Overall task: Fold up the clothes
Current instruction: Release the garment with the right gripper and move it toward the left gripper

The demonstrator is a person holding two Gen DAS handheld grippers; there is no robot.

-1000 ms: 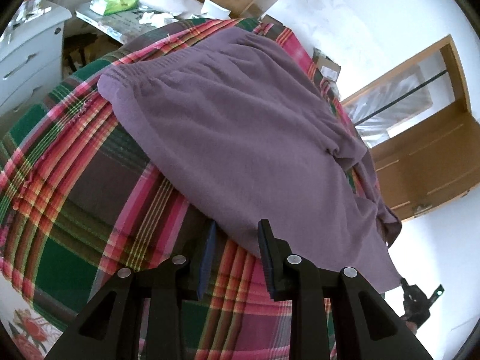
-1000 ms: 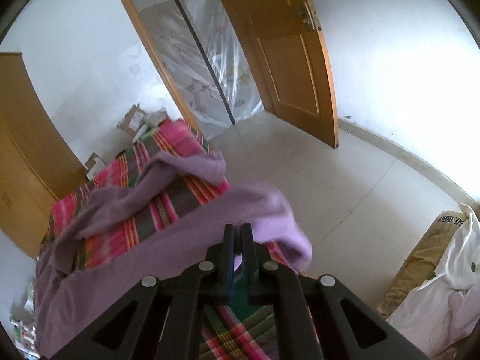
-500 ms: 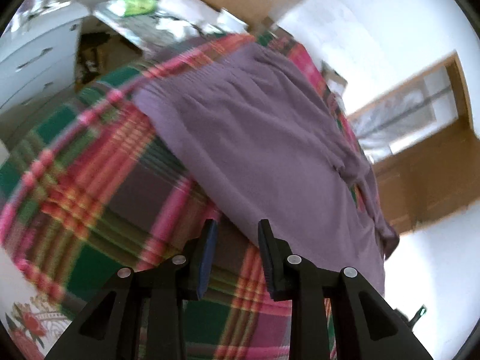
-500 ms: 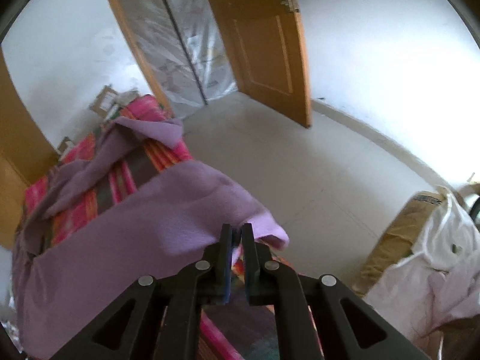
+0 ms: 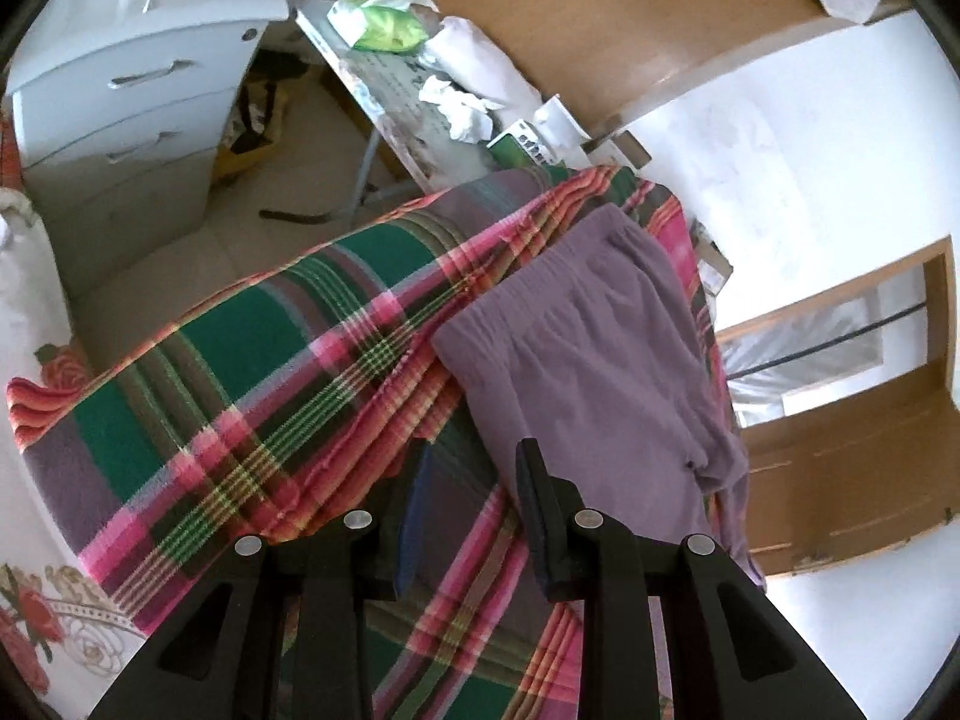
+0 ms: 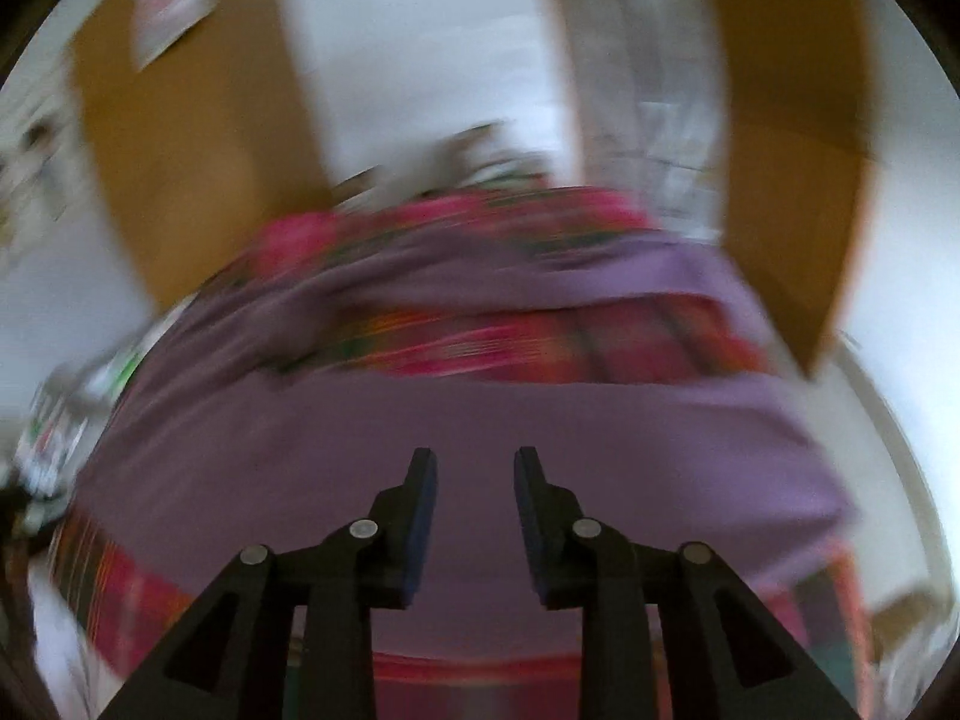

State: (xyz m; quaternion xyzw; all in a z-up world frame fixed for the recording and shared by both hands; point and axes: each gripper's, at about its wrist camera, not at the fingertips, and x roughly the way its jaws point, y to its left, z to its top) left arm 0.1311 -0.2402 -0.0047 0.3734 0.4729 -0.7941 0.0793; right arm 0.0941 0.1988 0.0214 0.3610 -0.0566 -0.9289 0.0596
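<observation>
Plaid blanket (image 5: 252, 372) carries purple trousers (image 5: 600, 360) spread flat, unfolded; left gripper (image 5: 474, 510) and right gripper (image 6: 474, 510) both gape empty: folding barely begun

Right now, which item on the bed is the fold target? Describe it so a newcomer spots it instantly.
Find the bed covered by the plaid blanket in green, pink and red. On its far side, toward the wooden door, lies the purple garment, spread flat with a gathered waistband at its near end. It is the only plain, single-colour fabric on the striped cover.
</observation>
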